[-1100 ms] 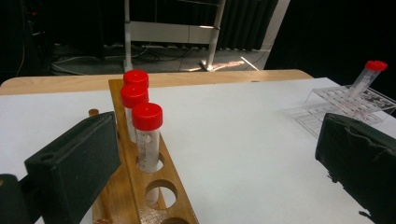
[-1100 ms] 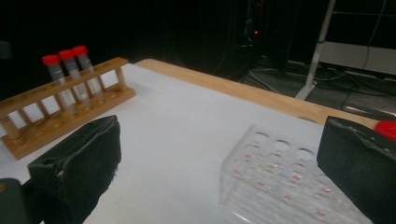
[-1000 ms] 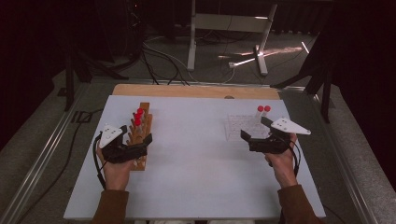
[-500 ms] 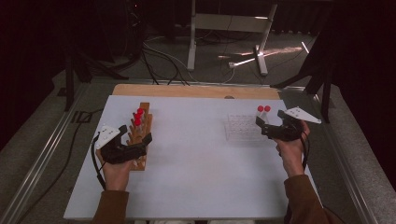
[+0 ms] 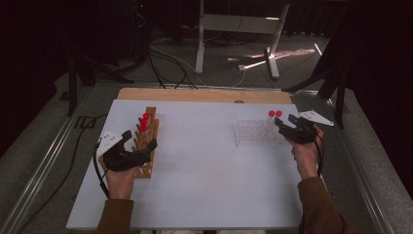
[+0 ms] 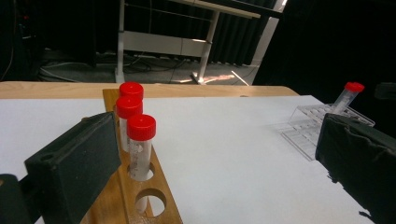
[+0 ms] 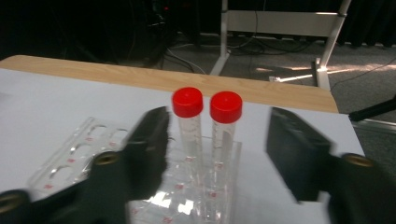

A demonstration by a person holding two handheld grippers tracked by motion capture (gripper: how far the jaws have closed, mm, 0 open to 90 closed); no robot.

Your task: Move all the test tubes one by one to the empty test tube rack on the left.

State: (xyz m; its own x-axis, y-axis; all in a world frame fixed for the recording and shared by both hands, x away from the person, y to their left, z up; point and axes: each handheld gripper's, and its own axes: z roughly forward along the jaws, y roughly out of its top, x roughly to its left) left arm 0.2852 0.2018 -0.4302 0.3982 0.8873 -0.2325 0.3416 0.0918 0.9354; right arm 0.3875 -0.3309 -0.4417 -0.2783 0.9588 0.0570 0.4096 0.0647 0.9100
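Left gripper [image 5: 141, 146]: held level at 8 o'clock on the white table [image 5: 204, 195], the hand behind it with the forearm entering from 6 o'clock. It points toward 2 o'clock. Its jaws stand wide apart with nothing between the pads; in the left gripper view the wooden rack [image 6: 140, 205] lies just inside the left jaw.

Right gripper [image 5: 282, 127]: held at 3 o'clock on the table, pointing toward 10 o'clock, wrist raised above the surface. Its jaws have just been closing. In the right gripper view they flank both tubes in the clear rack, but a gap remains on each side; the pads press on nothing.

Count:
- Wooden rack: one, at 9 o'clock on the table, holding three red-capped tubes [image 6: 140, 140] upright in a row. At least one hole nearest the left gripper is vacant.
- Clear plastic rack [image 5: 253, 132]: one, at 2 o'clock on the table, holding two red-capped tubes [image 7: 205, 126] at its end nearest the right gripper, side by side.
- Tubes in total: five.
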